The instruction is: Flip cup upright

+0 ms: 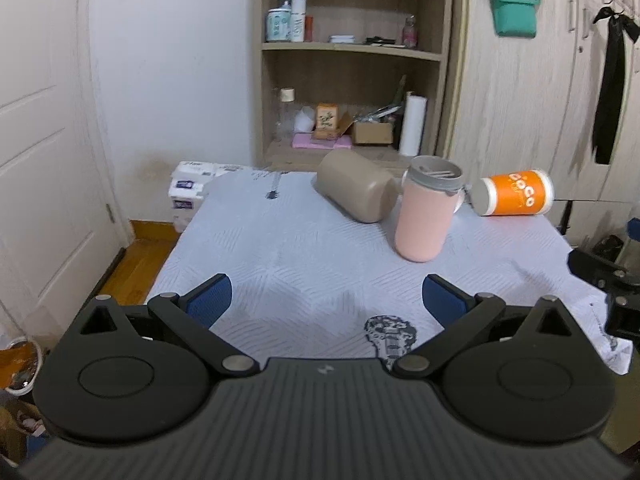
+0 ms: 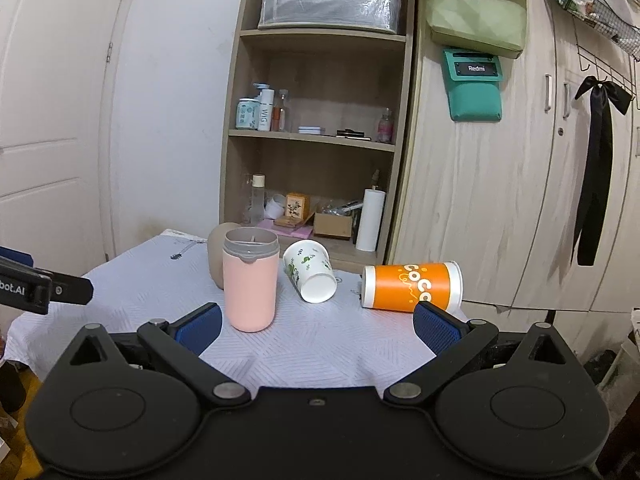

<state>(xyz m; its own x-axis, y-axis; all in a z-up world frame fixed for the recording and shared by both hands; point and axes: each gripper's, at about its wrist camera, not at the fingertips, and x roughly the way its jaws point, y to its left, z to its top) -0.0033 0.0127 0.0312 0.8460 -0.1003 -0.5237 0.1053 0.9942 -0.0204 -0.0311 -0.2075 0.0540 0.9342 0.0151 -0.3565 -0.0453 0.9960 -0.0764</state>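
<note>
Both grippers hang spread wide with nothing between their blue pads: the left gripper point(image 1: 327, 300) over the near part of the table point(image 1: 280, 248), the right gripper point(image 2: 317, 326) a little closer to the cups. Just ahead of the right one stands a pink cup point(image 2: 251, 282), already upright. Beyond it three cups lie on their sides: a tan one point(image 1: 354, 184) at the back left, touching or nearly touching the pink cup, a white cup with green leaves point(image 2: 310, 270) in the middle with its base toward us, and an orange cup point(image 2: 412, 286) to the right, near the table's edge. To my eye the approach step is on; no fallen cup is gripped. The orange cup sits nearest the right gripper's pad, so closing across its side and then rolling the wrist to stand it up looks like the natural next move.
</note>
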